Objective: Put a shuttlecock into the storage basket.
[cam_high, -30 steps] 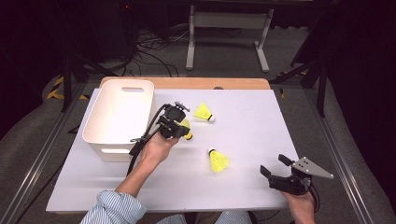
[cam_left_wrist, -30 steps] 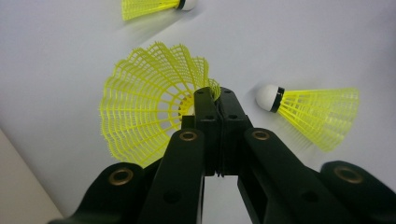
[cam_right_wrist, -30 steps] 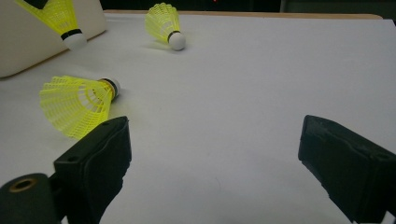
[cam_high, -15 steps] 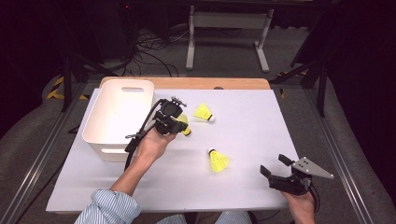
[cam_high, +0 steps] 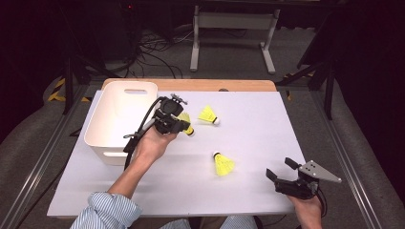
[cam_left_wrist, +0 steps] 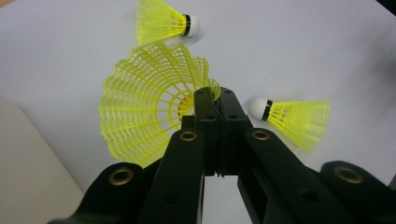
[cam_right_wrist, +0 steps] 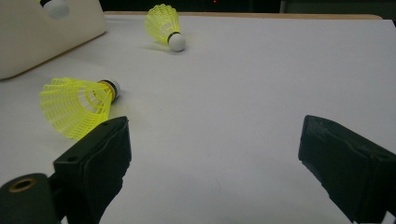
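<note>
Three yellow plastic-mesh shuttlecocks on a white-topped table [cam_high: 248, 191], largest item first. White rectangular plastic bin [cam_high: 119, 119] sits at the table's left side, by the left hand [cam_high: 150, 145]. Left gripper [cam_high: 184, 128] — jaws together, clamped on the skirt rim of the held yellow shuttlecock [cam_left_wrist: 149, 109], which is lifted off the table just right of the bin. In the left gripper view the mesh skirt fans out left of the closed jaws. Right gripper [cam_high: 282, 172] at the near right table edge — jaws wide apart, nothing between them. Second shuttlecock [cam_high: 209, 115] lies on its side just right of the held one. Third shuttlecock [cam_high: 222, 163] lies mid-table, between the two grippers.
</note>
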The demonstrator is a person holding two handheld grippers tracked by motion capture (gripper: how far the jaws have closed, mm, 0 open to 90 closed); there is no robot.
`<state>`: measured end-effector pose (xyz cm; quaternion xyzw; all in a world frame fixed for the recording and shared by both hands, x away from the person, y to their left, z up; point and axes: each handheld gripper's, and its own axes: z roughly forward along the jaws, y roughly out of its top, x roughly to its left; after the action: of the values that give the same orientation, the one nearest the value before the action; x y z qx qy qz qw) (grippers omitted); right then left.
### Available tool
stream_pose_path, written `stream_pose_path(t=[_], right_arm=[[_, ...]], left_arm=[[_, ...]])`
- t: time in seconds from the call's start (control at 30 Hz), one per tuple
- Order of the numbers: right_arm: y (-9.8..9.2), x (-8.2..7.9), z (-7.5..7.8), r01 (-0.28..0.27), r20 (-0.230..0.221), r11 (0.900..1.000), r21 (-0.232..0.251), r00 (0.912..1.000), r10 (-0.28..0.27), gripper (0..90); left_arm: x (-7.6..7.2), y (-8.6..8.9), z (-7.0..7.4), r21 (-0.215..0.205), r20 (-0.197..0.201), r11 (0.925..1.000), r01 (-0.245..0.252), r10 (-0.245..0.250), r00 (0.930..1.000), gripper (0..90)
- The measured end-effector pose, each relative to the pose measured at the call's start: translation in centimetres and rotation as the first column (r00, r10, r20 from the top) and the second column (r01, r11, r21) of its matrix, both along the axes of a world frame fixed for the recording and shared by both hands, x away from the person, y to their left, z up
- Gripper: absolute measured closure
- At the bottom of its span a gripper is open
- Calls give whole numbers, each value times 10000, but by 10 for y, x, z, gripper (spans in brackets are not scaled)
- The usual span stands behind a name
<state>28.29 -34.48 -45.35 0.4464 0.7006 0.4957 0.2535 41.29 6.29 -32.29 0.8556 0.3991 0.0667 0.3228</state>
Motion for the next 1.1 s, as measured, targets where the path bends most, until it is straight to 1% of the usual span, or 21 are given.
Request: stream_pose_path(t=[0.1, 0.33, 0.77, 0.9, 0.93, 0.97, 1.1], right_arm=[[0, 0, 0, 1, -19, 10000, 9, 10000, -1, 99], [0, 0, 0, 11, -38, 10000, 23, 10000, -11, 99], [0, 1, 0, 24, -61, 10000, 31, 10000, -24, 99], [-1, 1, 0, 19, -44, 10000, 23, 10000, -19, 99], [-1, 1, 0, 17, -45, 10000, 19, 10000, -17, 99], [-1, 1, 0, 15, -46, 10000, 16, 10000, -15, 99], [0, 0, 0, 22, -23, 10000, -17, 10000, -22, 99]], left_arm=[[0, 2, 3, -81, 22, 10000, -2, 2, 10000, 895], [0, 8, 12, -128, 81, 9999, -79, 80, 9999, 895], [1, 21, 28, -336, 333, 9992, -234, 245, 9991, 895], [0, 26, 30, -412, 392, 9987, -296, 312, 9987, 895], [0, 28, 30, -463, 427, 9982, -377, 397, 9983, 895], [0, 30, 31, -434, 424, 9984, -355, 373, 9984, 895], [0, 34, 33, -583, 433, 9973, -450, 476, 9979, 895]])
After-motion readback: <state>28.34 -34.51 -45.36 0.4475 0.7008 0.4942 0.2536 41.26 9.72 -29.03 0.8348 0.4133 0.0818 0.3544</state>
